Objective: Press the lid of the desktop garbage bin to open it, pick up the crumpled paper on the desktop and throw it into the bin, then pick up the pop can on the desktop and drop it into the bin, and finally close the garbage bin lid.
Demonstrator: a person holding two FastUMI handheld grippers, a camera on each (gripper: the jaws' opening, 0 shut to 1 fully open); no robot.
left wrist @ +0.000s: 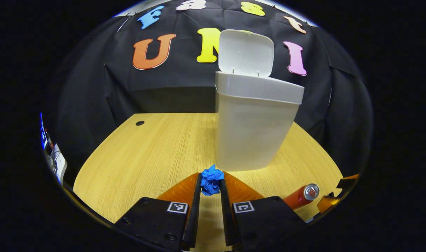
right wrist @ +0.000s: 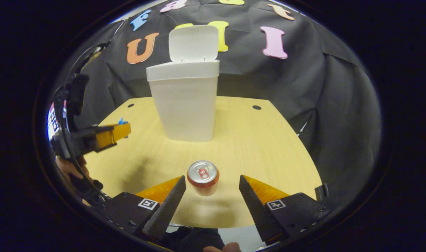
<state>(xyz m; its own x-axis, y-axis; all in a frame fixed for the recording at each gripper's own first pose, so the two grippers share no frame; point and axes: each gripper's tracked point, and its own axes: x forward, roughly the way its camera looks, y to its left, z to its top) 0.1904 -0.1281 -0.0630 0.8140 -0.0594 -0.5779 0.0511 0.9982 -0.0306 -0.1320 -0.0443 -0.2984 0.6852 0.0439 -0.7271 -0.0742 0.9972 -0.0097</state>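
The white bin stands on the wooden desk with its lid tipped up and open. My left gripper is shut on the blue crumpled paper, held just in front of the bin's base. In the right gripper view the same bin stands at the back and the pop can is upright near the front edge. My right gripper is open, its fingers on either side of the can without touching it. The can lies low right in the left gripper view.
The desk has two dark cable holes near its far edge. The left gripper and the hand holding it show at the left of the right gripper view. Black cloth walls close in behind and to the right.
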